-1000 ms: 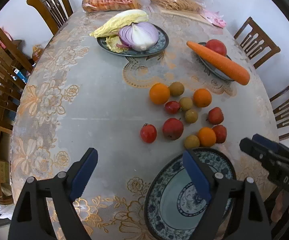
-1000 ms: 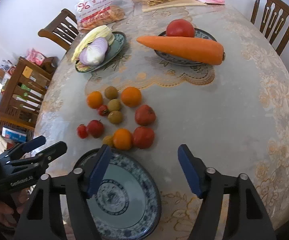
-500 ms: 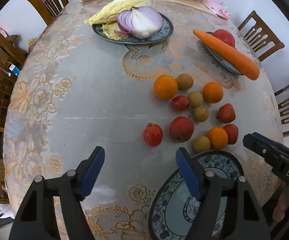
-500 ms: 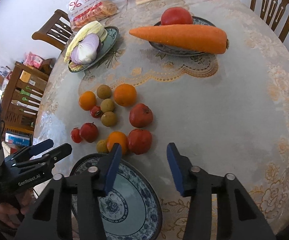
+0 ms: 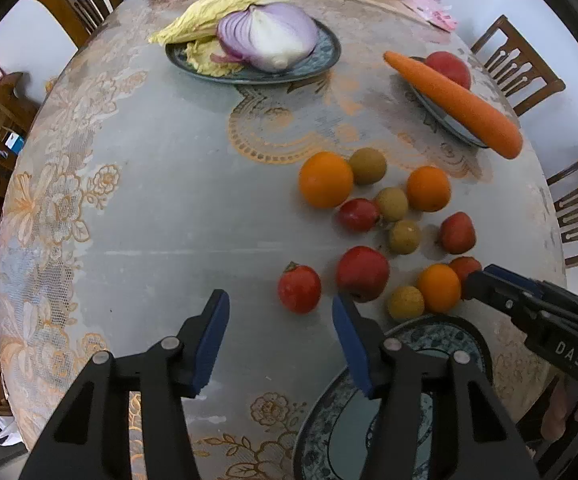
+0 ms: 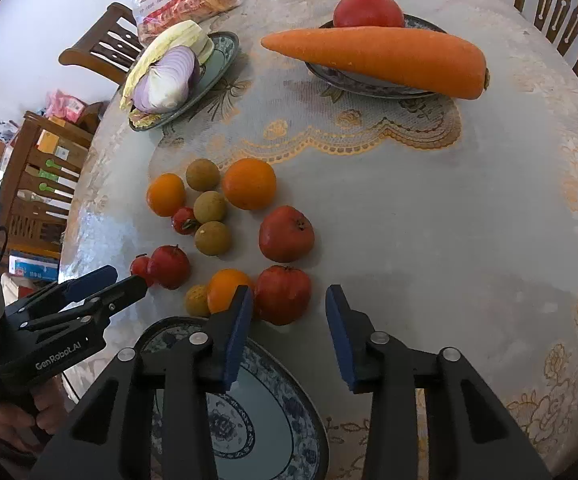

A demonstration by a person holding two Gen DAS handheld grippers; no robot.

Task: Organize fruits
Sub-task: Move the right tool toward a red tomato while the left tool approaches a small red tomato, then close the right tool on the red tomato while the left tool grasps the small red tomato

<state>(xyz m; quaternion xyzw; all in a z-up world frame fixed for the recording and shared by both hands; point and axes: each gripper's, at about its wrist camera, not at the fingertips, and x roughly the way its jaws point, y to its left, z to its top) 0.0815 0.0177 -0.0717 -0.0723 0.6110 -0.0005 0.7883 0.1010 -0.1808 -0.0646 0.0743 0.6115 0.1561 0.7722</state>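
Several small fruits lie clustered on the lace tablecloth: oranges (image 5: 325, 179), brownish longans (image 5: 391, 203) and red fruits (image 5: 363, 274). A blue-patterned plate (image 6: 273, 400) sits empty at the near edge. My left gripper (image 5: 281, 336) points down just short of a small red tomato (image 5: 299, 289); its jaws are closing with nothing between them. My right gripper (image 6: 288, 312) hovers over the plate's far rim, jaws closing, with a red fruit (image 6: 283, 294) just beyond the fingertips and untouched. Each gripper shows in the other's view: the right gripper (image 5: 485, 280), the left gripper (image 6: 127, 276).
Farther back, a plate (image 5: 321, 60) holds cabbage and a halved purple onion (image 5: 273, 36). Another plate (image 6: 353, 80) carries a large carrot (image 6: 377, 56) and a tomato (image 6: 368, 10). Bagged food (image 6: 185, 0) lies at the far end. Wooden chairs (image 5: 517, 64) ring the table.
Both grippers have come down and closer to the fruit cluster, and both pairs of jaws have narrowed. The fruits have not moved.
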